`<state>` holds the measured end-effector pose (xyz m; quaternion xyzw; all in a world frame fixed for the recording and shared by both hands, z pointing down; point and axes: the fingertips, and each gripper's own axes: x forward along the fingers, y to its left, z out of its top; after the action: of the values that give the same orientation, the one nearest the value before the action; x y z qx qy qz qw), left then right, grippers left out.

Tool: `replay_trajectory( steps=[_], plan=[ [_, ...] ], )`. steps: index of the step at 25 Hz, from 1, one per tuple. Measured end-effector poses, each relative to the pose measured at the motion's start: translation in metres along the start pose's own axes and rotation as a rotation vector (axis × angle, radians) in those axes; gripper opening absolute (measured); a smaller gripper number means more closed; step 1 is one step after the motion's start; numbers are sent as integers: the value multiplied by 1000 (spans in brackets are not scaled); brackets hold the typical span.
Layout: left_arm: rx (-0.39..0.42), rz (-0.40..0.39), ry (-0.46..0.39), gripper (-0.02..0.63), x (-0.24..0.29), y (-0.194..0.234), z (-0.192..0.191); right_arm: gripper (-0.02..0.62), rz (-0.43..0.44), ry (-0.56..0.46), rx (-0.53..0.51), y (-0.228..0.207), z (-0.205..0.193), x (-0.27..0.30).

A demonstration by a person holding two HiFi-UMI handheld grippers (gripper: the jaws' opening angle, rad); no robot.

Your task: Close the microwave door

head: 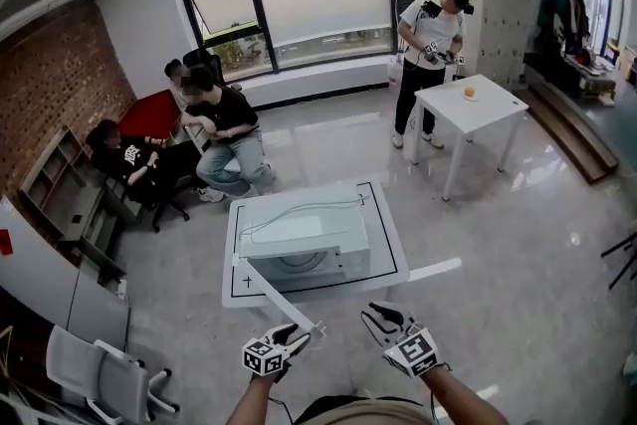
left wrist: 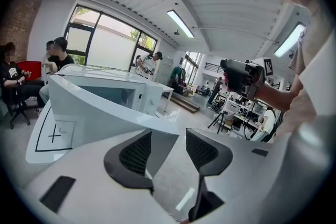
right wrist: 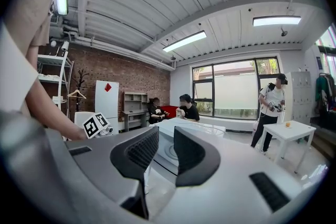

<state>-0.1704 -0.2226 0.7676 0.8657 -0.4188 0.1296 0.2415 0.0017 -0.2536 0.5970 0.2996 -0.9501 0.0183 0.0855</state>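
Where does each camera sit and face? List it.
Head view: on the head, steeply down at the microwave and open door; forearms, left claw, right claw show.
Left gripper view: on left claw, faces the door; open claw, right arm show.
Right gripper view: on right claw, faces the microwave; open claw, left arm show.
All share the microwave.

Orange item [head: 469, 93] on far table [head: 495, 112] too small to identify; forearms [head: 460, 401] cut by bottom edge

Microwave [head: 304, 236]: smooth white casing; floor [head: 518, 234] glossy (reflective); wall [head: 50, 75] rough brick.
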Motion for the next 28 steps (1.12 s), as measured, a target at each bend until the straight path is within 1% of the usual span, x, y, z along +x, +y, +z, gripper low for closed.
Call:
replay_trajectory(
  steps=[5, 8, 18, 28],
  plan=[
    [7, 52, 9, 216, 17, 7, 9, 94, -39, -6, 12, -11, -1, -11],
    [8, 67, 8, 212, 27, 10, 14, 94, -56, -5, 16, -14, -2, -16],
    [-20, 65, -10, 212, 61, 17, 38, 94, -84, 7, 18, -28, -6, -12],
    [-11, 70, -23, 212, 97, 35, 67, 94, -77, 19, 13, -49, -5, 13]
  ],
)
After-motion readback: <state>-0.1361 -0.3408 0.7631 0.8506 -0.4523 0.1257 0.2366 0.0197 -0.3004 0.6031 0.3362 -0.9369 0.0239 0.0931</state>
